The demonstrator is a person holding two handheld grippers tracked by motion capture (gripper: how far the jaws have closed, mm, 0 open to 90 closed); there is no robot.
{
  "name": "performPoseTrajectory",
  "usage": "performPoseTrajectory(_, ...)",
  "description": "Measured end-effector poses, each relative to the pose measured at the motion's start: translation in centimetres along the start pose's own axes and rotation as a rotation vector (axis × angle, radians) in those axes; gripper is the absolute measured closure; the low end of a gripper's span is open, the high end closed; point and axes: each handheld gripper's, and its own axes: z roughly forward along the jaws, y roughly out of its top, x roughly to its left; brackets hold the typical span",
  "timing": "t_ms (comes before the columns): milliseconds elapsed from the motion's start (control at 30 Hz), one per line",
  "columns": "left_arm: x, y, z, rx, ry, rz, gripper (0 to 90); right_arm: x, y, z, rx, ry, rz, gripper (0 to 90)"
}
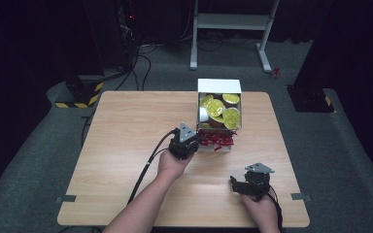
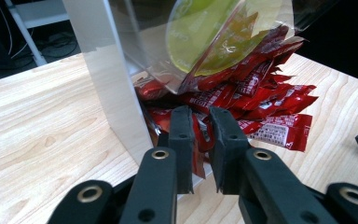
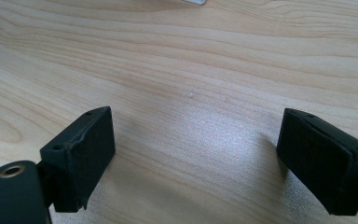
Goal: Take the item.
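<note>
- The left gripper (image 2: pixel 200 140) has its jaws drawn narrow around a red sachet (image 2: pixel 200 133) at the open near end of the box; the pads sit against the packet's two faces, pinching it.
- No earlier picture bears on it, but the grip looks firm: the foil bulges between the pads.
- The pinched sachet stands on edge, its long axis running away from the gripper into the pile; its far end is hidden among the others.
- It is glossy red foil with small white print, crinkled, thin and flat like the rest.
- The red sachets (image 1: pixel 217 140) lie heaped at the near end of the clear box (image 1: pixel 219 86), spilling out towards the near right, most of them pointing near-right with jagged ends.
- Above and beyond them, the box holds round capsules with yellow-green lids (image 1: pixel 231 115), seen through a clear wall in the left gripper view.
- The box stands at the far middle of the wooden table (image 1: pixel 126 126), its long axis running near to far.
- The right gripper (image 3: pixel 196 158) hovers over bare wood at the near right, jaws spread wide with nothing between them, well apart from the box.
</note>
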Motion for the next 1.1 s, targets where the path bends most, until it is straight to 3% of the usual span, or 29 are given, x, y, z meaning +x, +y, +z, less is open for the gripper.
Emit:
performPoseTrajectory(100, -0.2, 0.0, 0.0, 0.0, -0.008, 0.002, 75.2, 0.0, 0.0, 0.0, -0.002, -0.001, -0.002, 11.5)
performPoseTrajectory(200, -0.4, 0.0, 0.0, 0.0, 0.004, 0.03, 73.3, 0.0, 0.0, 0.0, -0.002, 0.0, -0.002, 11.6)
performPoseTrajectory(267, -0.4, 0.0, 0.1, -0.001, -0.009, 0.014, 71.6, 0.0, 0.0, 0.0, -0.002, -0.001, -0.003, 11.6)
performPoseTrajectory(367, -0.4, -0.2, 0.4, 0.008, -0.003, 0.021, 66.8, 0.0, 0.0, 0.0, -0.002, 0.0, -0.003, 11.6)
performPoseTrajectory(467, -0.7, -0.4, 0.9, 0.003, 0.009, 0.023, 53.7, 0.0, 0.0, 0.0, -0.002, 0.0, -0.002, 11.6)
performPoseTrajectory(733, -0.5, -0.2, 1.2, -0.01, -0.001, 0.001, 63.8, 0.0, 0.0, 0.0, -0.003, 0.001, -0.004, 12.0)
performPoseTrajectory(833, -0.6, -0.2, 1.0, -0.014, 0.007, 0.023, 70.3, 0.0, 0.0, 0.0, -0.003, 0.001, -0.005, 12.0)
performPoseTrajectory(1100, -0.6, -0.4, 0.1, -0.035, -0.01, 0.021, 79.5, 0.0, 0.0, 0.0, -0.004, 0.001, -0.006, 12.2)
